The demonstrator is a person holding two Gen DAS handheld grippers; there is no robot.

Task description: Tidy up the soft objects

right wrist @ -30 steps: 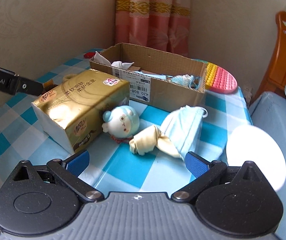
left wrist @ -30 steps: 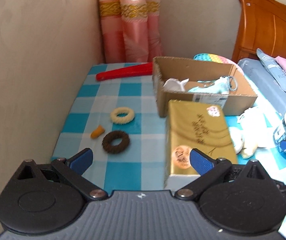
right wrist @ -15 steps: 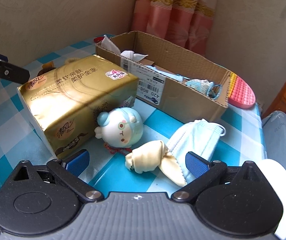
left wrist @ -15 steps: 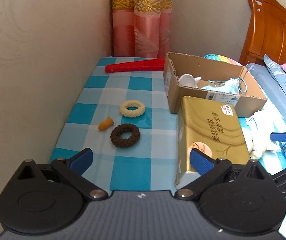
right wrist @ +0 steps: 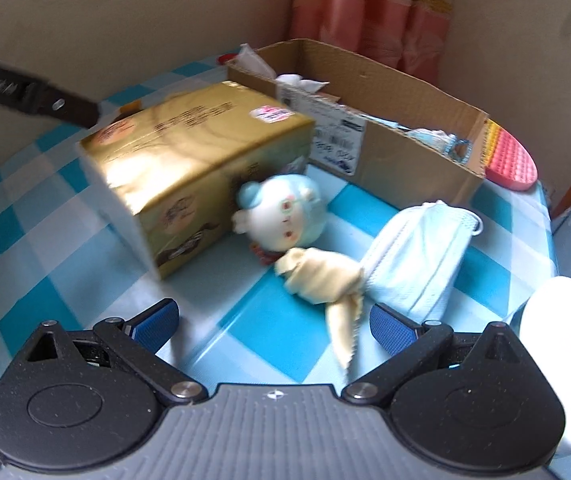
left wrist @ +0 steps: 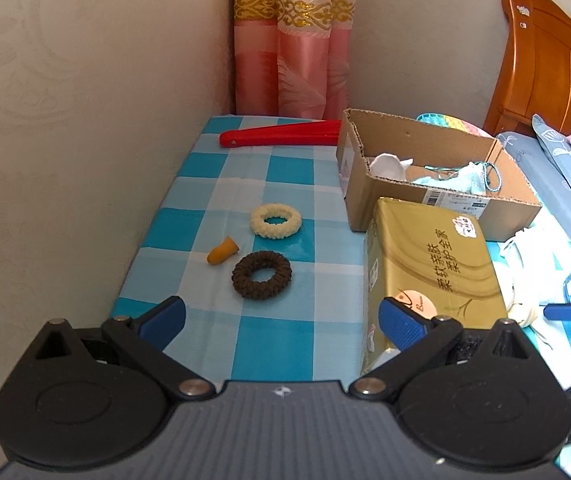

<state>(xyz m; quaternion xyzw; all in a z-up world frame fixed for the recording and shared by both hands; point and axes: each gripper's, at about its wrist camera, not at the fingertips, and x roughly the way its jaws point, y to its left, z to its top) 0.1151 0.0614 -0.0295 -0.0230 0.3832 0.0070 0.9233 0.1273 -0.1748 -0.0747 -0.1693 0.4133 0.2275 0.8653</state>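
In the left wrist view, a cream scrunchie (left wrist: 276,221), a brown scrunchie (left wrist: 261,275) and a small orange cone (left wrist: 222,251) lie on the blue checked cloth ahead of my open, empty left gripper (left wrist: 283,318). In the right wrist view, a round blue-and-white plush toy (right wrist: 283,212), a yellow cloth (right wrist: 319,274) and a light blue face mask (right wrist: 417,254) lie just ahead of my open, empty right gripper (right wrist: 273,324). A cardboard box (right wrist: 385,128) holding tissues and a mask stands behind them; it also shows in the left wrist view (left wrist: 425,172).
A gold tissue pack (left wrist: 429,264) lies between the two groups, also seen in the right wrist view (right wrist: 193,160). A red folded fan (left wrist: 281,136) lies at the back by the curtain. A colourful bubble pad (right wrist: 509,160) sits behind the box. Walls bound the left; a bed lies right.
My right gripper has moved forward and down toward the plush toy, cloth and mask. My left gripper has shifted slightly, bringing the scrunchies nearer the middle of its view. Both stay open.
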